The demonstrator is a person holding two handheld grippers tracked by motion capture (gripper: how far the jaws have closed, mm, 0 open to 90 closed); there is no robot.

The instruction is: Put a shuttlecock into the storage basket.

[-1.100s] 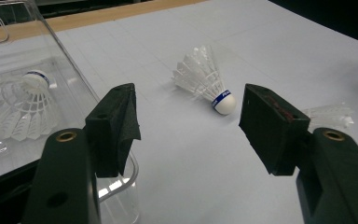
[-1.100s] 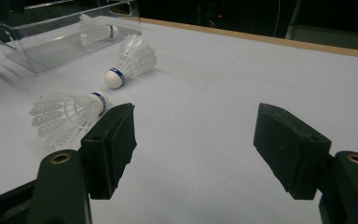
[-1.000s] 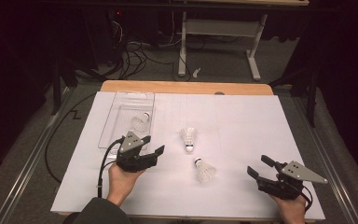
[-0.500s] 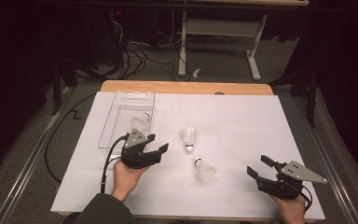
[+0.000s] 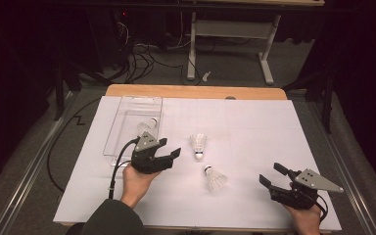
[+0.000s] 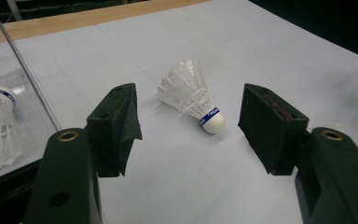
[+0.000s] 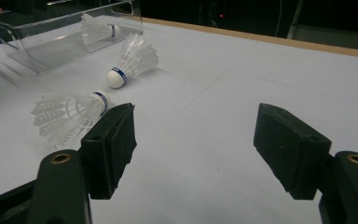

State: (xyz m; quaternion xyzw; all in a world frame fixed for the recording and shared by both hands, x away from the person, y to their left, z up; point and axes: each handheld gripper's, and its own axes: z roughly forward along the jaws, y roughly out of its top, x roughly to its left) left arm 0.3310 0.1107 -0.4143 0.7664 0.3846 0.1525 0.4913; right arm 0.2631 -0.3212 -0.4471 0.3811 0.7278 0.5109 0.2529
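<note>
Tray (image 5: 111, 147), clear plastic, far left on white sheet, one shuttlecock inside (image 5: 148, 126). Left gripper (image 5: 174, 155) beside tray, jaws wide, empty, aimed at middle shuttlecock (image 6: 192, 93): approach step, likely gathering into tray. Next: advance until jaws straddle it, close gently on feathers. Its long axis runs near-far, cork toward person. Nearer shuttlecock (image 5: 215, 178) lies aslant, cork away. Right gripper (image 5: 269, 176) wide, empty, idle near front edge.
</note>
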